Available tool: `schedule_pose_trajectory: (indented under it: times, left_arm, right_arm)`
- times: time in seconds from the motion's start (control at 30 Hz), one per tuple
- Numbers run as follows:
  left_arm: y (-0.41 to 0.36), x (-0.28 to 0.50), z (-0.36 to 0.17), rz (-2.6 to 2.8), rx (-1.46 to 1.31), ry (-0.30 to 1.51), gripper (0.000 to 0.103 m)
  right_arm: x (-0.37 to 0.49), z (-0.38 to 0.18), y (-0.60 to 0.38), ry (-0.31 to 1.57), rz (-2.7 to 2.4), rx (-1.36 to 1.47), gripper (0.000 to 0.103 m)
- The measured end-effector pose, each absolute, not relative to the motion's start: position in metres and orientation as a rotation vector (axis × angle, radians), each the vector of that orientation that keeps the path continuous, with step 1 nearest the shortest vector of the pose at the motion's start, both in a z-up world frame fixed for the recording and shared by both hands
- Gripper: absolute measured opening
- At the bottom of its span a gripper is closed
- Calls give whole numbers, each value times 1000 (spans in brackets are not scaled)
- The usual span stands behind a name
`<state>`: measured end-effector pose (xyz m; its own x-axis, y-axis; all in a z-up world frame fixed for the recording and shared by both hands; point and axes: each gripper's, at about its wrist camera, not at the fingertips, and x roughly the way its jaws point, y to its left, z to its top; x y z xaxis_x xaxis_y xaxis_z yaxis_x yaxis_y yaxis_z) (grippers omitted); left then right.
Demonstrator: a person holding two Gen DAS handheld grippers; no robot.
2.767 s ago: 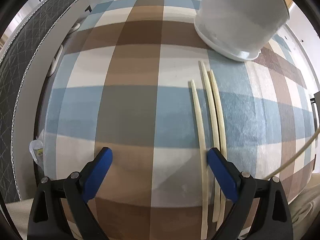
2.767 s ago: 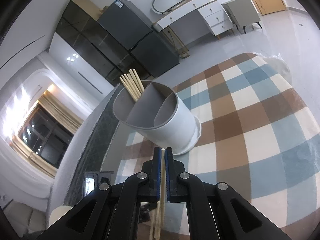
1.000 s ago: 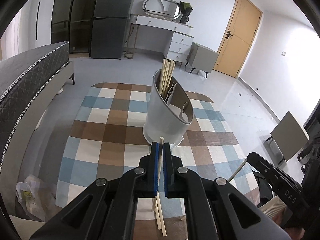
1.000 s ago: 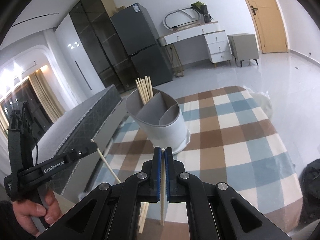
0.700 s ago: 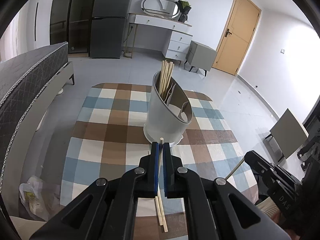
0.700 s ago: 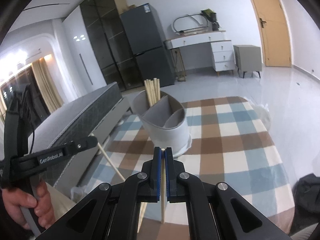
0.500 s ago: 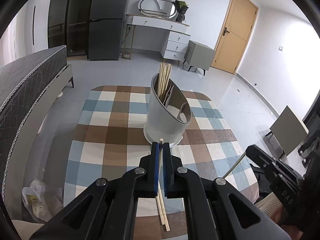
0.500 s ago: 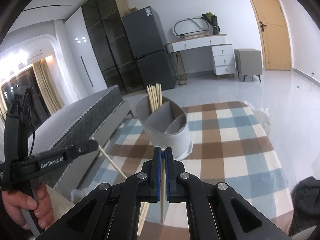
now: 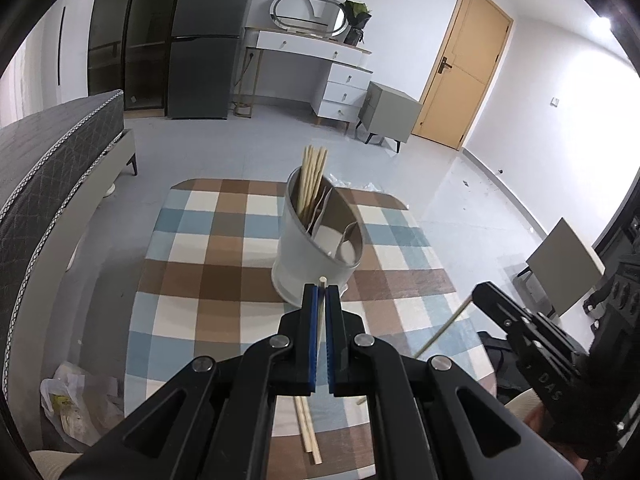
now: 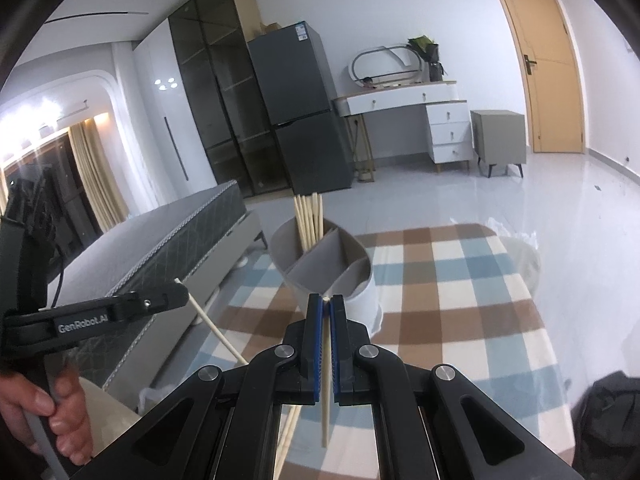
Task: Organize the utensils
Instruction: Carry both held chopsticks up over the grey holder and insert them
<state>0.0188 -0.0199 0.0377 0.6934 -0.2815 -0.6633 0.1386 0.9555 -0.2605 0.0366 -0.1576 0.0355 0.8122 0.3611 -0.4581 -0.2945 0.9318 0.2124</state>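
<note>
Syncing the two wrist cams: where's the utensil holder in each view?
Left wrist: holder at centre, just above the left gripper, which is shut on a chopstick.
Right wrist: holder at centre, just above the right gripper, likewise shut on a chopstick.
Shared landmark: the chopstick bundle standing in the holder's left compartment.

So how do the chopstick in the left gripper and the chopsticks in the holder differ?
The chopstick in the left gripper is single, clamped between blue fingers above the table; the chopsticks in the holder are a bundle, standing nearly upright in one compartment of the holder. Both look like the same pale wood.
</note>
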Motion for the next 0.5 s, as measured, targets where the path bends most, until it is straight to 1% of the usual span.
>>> schedule_pose_trajectory:
  times: [0.27, 0.5]
  left_arm:
    - [-25, 39, 72, -305, -278, 772, 0]
    - [-24, 59, 112, -327, -291, 731, 0]
  right_arm:
    - [61, 64, -165, 474, 350, 130, 3]
    - [85, 99, -171, 434, 363, 133, 3]
